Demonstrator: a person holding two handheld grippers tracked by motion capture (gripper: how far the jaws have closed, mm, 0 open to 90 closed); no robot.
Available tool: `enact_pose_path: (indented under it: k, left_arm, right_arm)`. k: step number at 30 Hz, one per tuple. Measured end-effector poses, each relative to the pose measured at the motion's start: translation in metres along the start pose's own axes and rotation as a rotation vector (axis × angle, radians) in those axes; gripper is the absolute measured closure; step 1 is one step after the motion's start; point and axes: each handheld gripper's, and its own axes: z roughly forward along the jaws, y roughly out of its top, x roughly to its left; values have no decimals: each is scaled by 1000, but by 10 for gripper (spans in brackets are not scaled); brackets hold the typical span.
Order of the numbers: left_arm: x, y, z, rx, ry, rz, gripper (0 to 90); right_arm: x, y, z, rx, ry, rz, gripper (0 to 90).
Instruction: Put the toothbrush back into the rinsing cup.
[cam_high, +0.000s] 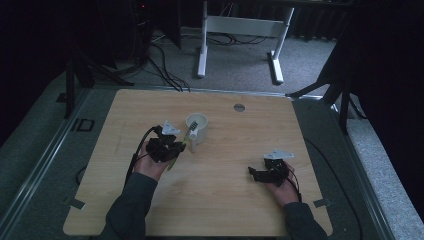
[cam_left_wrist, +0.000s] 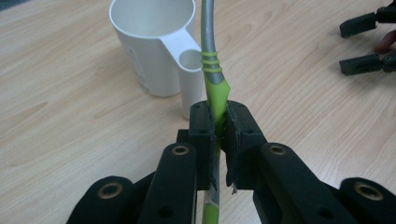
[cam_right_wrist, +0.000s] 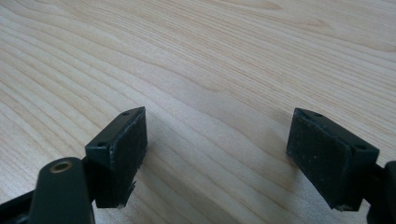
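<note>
Dark grey sleeves (cam_high: 131, 205) — black tools (cam_high: 165, 147), brass-ringed screws, grey plates.

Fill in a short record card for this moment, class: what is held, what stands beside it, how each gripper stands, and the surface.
held thing: green and grey toothbrush, head at the cup's mouth in the high view
cup: white cup, upright, handle toward the camera
left gripper: shut on the toothbrush handle
right gripper: jaws wide apart, nothing between them, low over the table
surface: wooden table
</note>
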Motion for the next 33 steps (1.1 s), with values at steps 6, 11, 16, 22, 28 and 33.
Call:
enact_pose_path:
  k: [6, 11, 16, 22, 28, 33]
  left_arm:
    - [1, 2, 1, -25, 7, 5, 826]
    - [2, 3, 1, -47, 13, -1, 825]
    - [3, 3, -1, -81, 12, -18, 825]
    - [2, 4, -1, -128, 30, -14, 825]
    - [2, 5, 1, -141, 35, -15, 825]
    - [3, 6, 1, -157, 37, -18, 825]
  right_arm:
    - [0, 0, 0, 0, 0, 0, 199]
    - [0, 0, 0, 1, 1, 1, 199]
    - [0, 0, 0, 1, 1, 1, 199]
    - [0, 0, 0, 0, 0, 0, 199]
    - [0, 0, 0, -1, 0, -1, 199]
    - [0, 0, 0, 0, 0, 0, 199]
